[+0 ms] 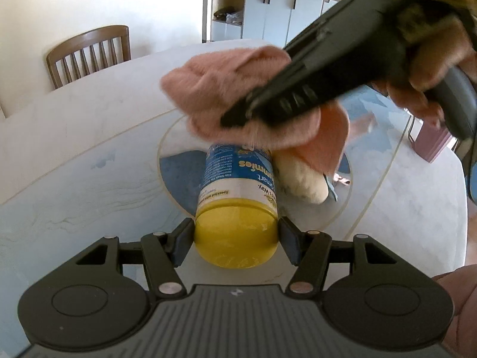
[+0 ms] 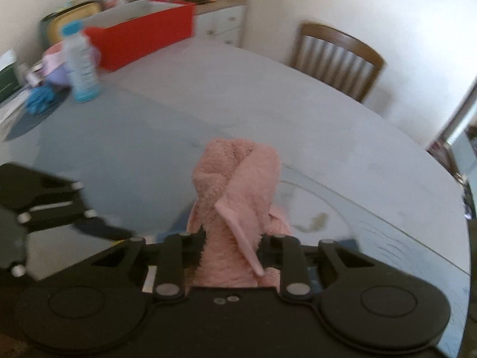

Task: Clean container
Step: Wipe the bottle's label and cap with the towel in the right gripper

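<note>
Left tool pinching the yellow-lidded gummies bottle by its lid, long axis pointing away over the surface; right tool clamped on the pink cloth, draped against the bottle's far end.

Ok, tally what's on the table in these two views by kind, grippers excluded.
Bottles: 2, the yellow-capped bottle and the white-and-blue bottle
Cloths: 1, the pink cloth
Boxes: 1, the red box
Total: 4; the blurred clutter at the far left is left uncounted.
</note>
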Available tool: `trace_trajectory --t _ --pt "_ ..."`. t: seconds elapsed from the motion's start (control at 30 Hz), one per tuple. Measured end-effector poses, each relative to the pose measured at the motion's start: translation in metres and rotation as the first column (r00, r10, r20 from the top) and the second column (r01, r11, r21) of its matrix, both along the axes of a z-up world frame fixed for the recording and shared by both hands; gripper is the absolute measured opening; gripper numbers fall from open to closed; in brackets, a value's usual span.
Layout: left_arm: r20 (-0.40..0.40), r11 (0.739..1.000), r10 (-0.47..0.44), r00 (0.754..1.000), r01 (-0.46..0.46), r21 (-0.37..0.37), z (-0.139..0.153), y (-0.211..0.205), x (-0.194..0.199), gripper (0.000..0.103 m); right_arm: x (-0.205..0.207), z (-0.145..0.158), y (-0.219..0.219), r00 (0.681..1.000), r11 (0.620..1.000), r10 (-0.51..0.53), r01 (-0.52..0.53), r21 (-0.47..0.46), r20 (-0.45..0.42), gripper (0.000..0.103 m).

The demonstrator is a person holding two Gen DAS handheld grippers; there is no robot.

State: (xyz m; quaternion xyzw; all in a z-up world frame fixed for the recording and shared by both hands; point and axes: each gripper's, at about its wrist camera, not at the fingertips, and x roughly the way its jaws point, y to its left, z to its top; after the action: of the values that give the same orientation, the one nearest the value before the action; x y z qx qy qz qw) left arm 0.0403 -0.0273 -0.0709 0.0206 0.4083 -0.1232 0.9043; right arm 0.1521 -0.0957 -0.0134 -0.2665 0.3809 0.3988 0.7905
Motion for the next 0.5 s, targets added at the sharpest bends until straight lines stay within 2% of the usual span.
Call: trace_trajectory --t 0.1,0.17,0.33,0.43,0.5 --pt "0.003 1.0 -0.004 1.0 0.004 0.005 0.0 0.0 -0.001 0.06 0.013 0.004 -0.008 0.997 0.997 -0.072 0.072 -0.007 0.022 0.023" --pt "0.005 1.0 -0.006 1.0 0.006 0.007 0.0 0.001 -0.001 0.061 0.016 0.015 -0.014 0.997 0.996 -0.08 0.081 0.045 -0.019 0.023" --pt "0.005 1.0 -0.012 1.0 0.012 0.013 0.0 -0.001 0.001 0.061 -0.01 0.023 0.0 0.993 0.994 0.077 -0.069 0.085 -0.091 0.023" --pt "0.005 1.0 -0.012 1.0 0.012 0.013 0.0 -0.001 0.001 0.061 -0.023 0.014 0.01 0.979 0.988 0.139 -0.126 0.09 -0.15 0.023" --pt "0.005 1.0 -0.012 1.0 0.012 0.013 0.0 -0.001 0.0 0.06 -0.028 0.006 0.017 0.973 0.985 0.165 -0.155 0.07 -0.16 0.023"
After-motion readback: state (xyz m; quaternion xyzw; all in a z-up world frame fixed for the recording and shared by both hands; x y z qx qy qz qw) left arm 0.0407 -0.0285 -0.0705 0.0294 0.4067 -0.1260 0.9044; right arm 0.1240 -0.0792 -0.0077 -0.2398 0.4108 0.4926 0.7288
